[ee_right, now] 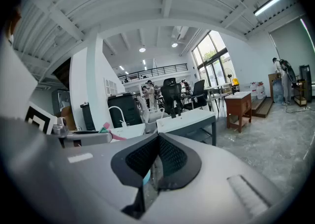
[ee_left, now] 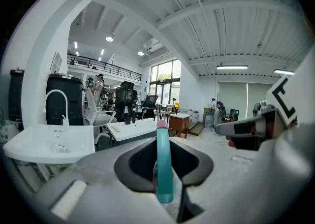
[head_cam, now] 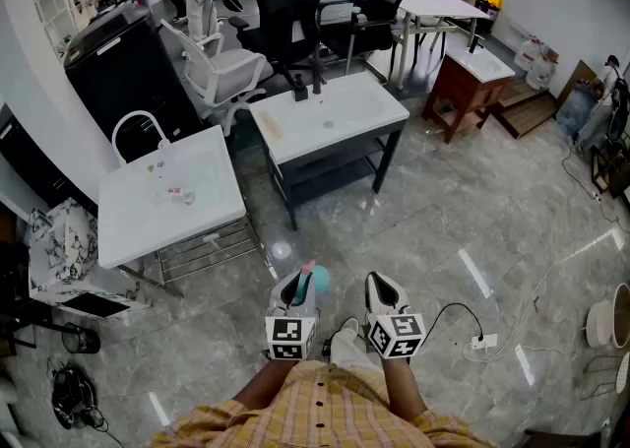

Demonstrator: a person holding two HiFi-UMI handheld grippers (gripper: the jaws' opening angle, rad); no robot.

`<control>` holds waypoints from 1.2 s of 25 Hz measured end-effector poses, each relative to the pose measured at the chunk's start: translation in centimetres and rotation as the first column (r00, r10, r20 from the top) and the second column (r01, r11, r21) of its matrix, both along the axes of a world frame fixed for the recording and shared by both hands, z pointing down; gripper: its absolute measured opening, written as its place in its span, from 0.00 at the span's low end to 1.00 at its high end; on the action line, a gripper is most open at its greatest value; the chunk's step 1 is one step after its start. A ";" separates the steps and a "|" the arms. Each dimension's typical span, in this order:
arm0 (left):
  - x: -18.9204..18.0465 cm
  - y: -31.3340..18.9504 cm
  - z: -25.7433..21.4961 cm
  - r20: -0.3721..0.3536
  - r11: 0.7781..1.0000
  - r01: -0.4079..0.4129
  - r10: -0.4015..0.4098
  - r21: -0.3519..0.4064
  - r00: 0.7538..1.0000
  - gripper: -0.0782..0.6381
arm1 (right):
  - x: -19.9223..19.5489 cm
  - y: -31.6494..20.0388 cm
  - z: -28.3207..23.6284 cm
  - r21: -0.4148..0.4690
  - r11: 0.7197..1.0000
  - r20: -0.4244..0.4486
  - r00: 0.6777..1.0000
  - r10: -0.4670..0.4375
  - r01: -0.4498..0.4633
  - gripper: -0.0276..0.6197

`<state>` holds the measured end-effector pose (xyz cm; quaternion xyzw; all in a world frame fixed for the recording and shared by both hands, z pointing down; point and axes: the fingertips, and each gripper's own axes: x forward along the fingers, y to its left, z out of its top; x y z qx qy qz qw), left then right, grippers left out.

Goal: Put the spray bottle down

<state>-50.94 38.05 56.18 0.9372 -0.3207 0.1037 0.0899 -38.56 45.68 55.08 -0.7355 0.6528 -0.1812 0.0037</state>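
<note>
**Spray bottle in hand, no surface under it yet**

The left gripper (head_cam: 295,287) has its fingers clamped on the teal spray bottle (ee_left: 163,169), whose pink tip shows past them. The grip looks firm enough for carrying. The bottle hangs over the floor (head_cam: 443,210), well apart from the nearest white desk (head_cam: 212,210). The right gripper (ee_right: 156,161) sits alongside, fingers together and empty, apparently just kept clear.

shirt (head_cam: 317,415): yellow plaid, buttoned | left gripper (head_cam: 299,279), right gripper (head_cam: 384,285): grey, black-white markers
</note>
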 end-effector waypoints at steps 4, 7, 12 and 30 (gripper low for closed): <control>1.2 -1.1 0.8 0.014 1.000 0.008 -0.008 -0.012 1.000 0.21 | 1.2 -1.1 0.9 -0.014 1.000 0.011 1.000 -0.013 0.013 0.04; 2.7 -2.2 1.0 0.022 1.000 0.012 -0.012 -0.017 1.000 0.21 | 2.7 -2.2 1.3 -0.021 1.000 0.013 1.000 -0.020 0.020 0.04; 5.8 -4.3 1.4 0.039 1.000 0.017 -0.016 -0.016 0.999 0.21 | 5.8 -5.2 1.3 -0.005 0.999 0.045 0.998 -0.041 0.041 0.04; 18.2 -10.5 -0.1 0.063 0.998 0.040 -0.043 0.058 0.997 0.21 | 17.8 -11.1 -0.1 0.064 0.993 0.044 0.994 -0.102 0.099 0.04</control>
